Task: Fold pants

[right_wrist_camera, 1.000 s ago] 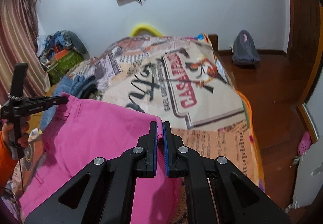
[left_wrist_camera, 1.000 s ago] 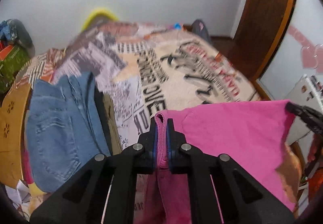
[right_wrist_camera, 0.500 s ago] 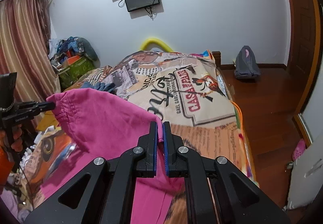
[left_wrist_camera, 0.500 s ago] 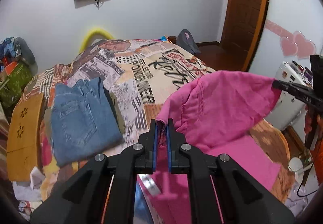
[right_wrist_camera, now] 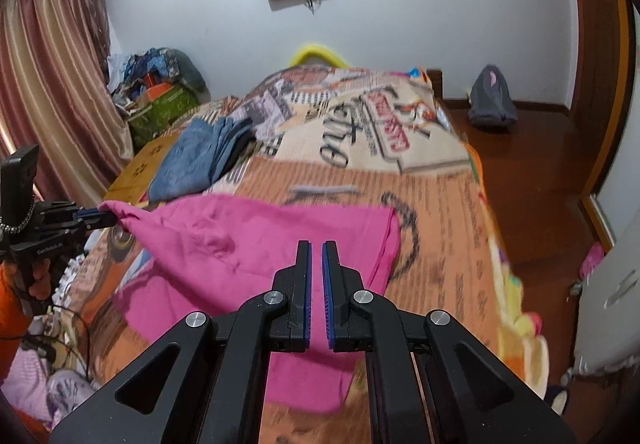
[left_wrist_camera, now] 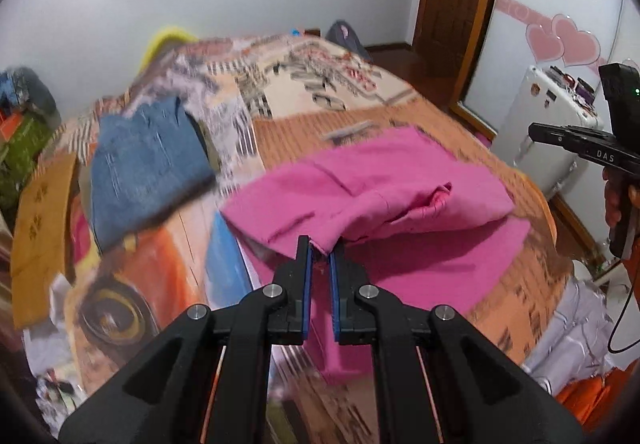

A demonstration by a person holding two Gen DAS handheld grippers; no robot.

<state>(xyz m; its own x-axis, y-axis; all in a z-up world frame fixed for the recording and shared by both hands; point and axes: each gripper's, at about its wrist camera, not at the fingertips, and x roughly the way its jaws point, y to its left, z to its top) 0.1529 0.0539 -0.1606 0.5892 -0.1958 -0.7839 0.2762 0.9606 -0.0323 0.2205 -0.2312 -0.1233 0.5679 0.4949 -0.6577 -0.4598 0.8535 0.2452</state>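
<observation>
Pink pants [left_wrist_camera: 372,199] lie folded over on the bed; they also show in the right wrist view [right_wrist_camera: 256,244]. My left gripper [left_wrist_camera: 320,248] is shut on a corner of the pink cloth, seen from the side in the right wrist view [right_wrist_camera: 100,217]. My right gripper [right_wrist_camera: 315,248] has its fingers slightly apart with nothing between them, above the pants' near edge. It shows at the right edge of the left wrist view [left_wrist_camera: 534,129], clear of the cloth.
Folded blue jeans [left_wrist_camera: 148,167] lie at the left on the patterned bedspread [right_wrist_camera: 436,211]. A wooden board [left_wrist_camera: 40,219] is at the bed's left edge. A white appliance [left_wrist_camera: 548,123], door and grey bag [right_wrist_camera: 490,97] are on the right.
The pants came down from being held up in the air onto the bed. My right gripper has let go of its corner and pulled clear. My left gripper still holds its corner.
</observation>
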